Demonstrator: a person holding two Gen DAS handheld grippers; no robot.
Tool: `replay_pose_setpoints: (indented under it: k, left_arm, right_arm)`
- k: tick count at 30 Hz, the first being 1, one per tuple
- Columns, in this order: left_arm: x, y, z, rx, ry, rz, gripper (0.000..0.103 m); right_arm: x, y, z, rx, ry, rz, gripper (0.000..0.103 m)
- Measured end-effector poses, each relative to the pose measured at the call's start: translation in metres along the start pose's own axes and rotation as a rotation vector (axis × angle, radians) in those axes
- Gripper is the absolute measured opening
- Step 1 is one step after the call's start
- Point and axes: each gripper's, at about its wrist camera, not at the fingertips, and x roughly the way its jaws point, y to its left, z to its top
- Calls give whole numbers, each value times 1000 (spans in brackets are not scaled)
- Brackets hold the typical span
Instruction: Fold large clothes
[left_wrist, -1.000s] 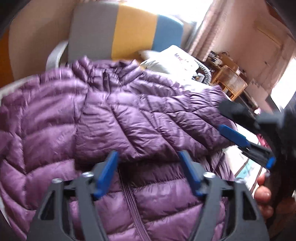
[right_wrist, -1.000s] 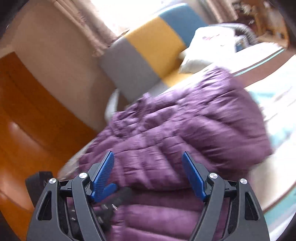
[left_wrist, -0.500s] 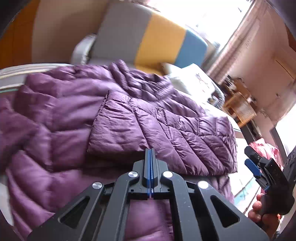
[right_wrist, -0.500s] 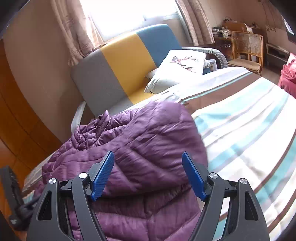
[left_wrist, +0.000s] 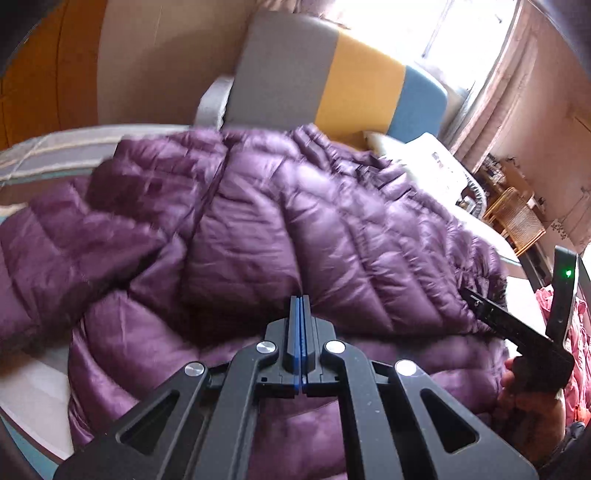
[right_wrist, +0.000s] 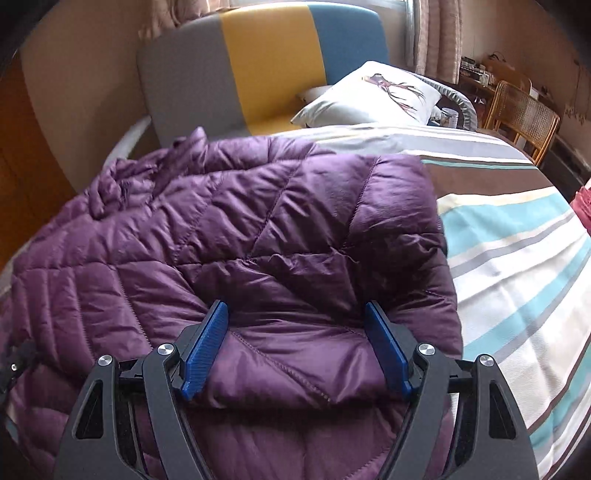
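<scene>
A purple quilted puffer jacket (left_wrist: 258, 229) lies spread on the bed, with one padded part folded over onto its body (right_wrist: 295, 229). My left gripper (left_wrist: 300, 306) is shut with its blue pads together and nothing between them, just above the jacket's middle. My right gripper (right_wrist: 296, 306) is open wide at the jacket's right side. A puffy fold of the jacket bulges between its blue pads (right_wrist: 205, 347), which do not squeeze it. In the left wrist view a person's hand (left_wrist: 528, 391) holds that right tool at the right edge.
The bed has a striped cover (right_wrist: 517, 258) in white, teal and brown, bare to the right of the jacket. Behind stand a grey, yellow and blue sofa (right_wrist: 258, 55), a white pillow (right_wrist: 373, 96) and a wicker chair (right_wrist: 524, 114). Pink cloth (left_wrist: 576, 332) lies far right.
My left gripper went from open to shut and shifted across the jacket. My right gripper came down onto the folded part at the jacket's right side, still open.
</scene>
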Motion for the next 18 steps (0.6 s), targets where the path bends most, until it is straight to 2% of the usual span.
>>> replay_pose_setpoints:
  k: [4,9,13,14,17,18]
  left_arm:
    - [13,12,-2,-55,23,-2,0]
    - [7,11,-3,-61,21,10,1]
    - [-9,16,-4,-63,17,81,1]
    - [-17,20,-6,-69,5,96,7]
    - [-42,33,-10,-107,-46,108,44]
    - [-50,38,-12,-121,-65,109,47]
  right_arm:
    - [9,11,-3,-60,7,-73,78]
    - [8,11,-5,-69,-3,-87,78]
    - [8,13,-6,-71,-9,-95,78]
    - [7,15,-6,-70,-8,-93,78]
    - [-2,16,-1,-55,-20,-75,79]
    - [-9,18,-1,-51,-33,-56,79]
